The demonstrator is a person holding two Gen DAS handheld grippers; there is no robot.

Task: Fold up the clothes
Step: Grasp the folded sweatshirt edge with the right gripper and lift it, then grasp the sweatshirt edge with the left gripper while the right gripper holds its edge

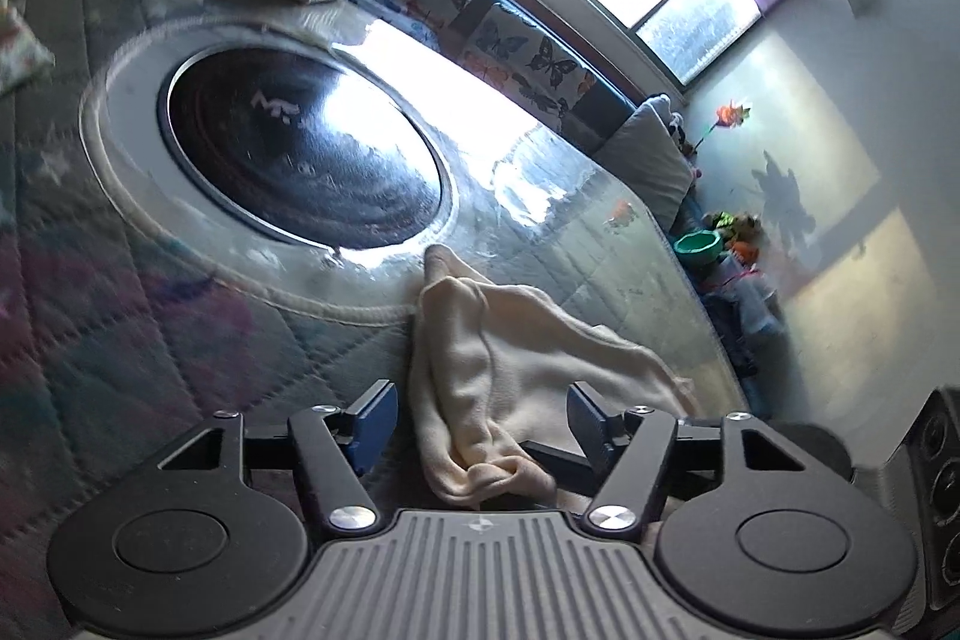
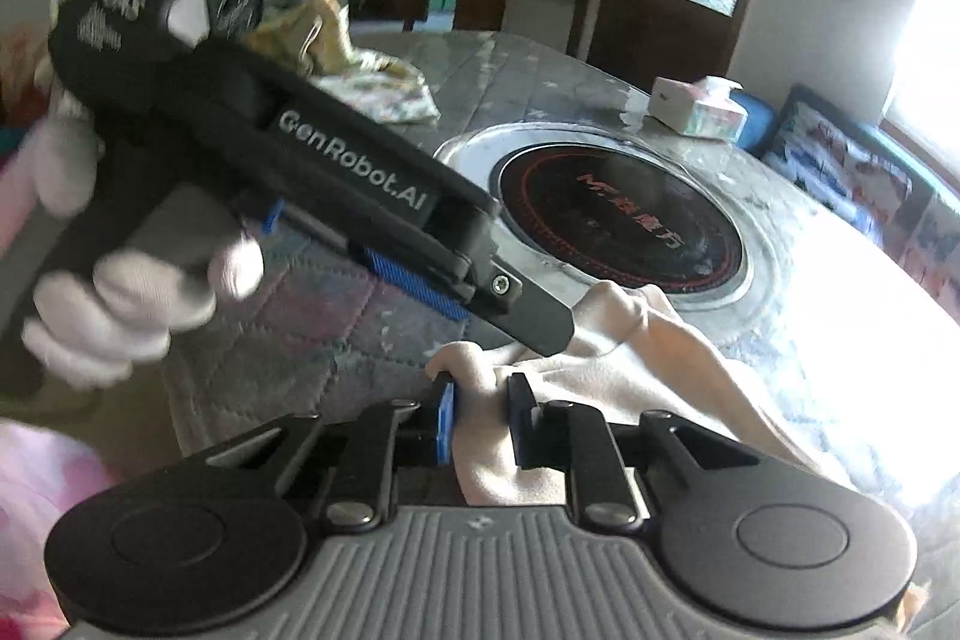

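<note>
Right tongs pinched on cream cloth; left tongs spread wide around same cloth on quilted worktop.

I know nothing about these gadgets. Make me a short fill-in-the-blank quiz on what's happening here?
1. The cream cloth is pinched by the ____ gripper.
2. The left gripper has its jaws ____ around the cloth.
3. The black round hotplate is set into the ____.
4. The hand holding the left gripper wears a ____ glove.

Answers: right; open; table; white
</note>
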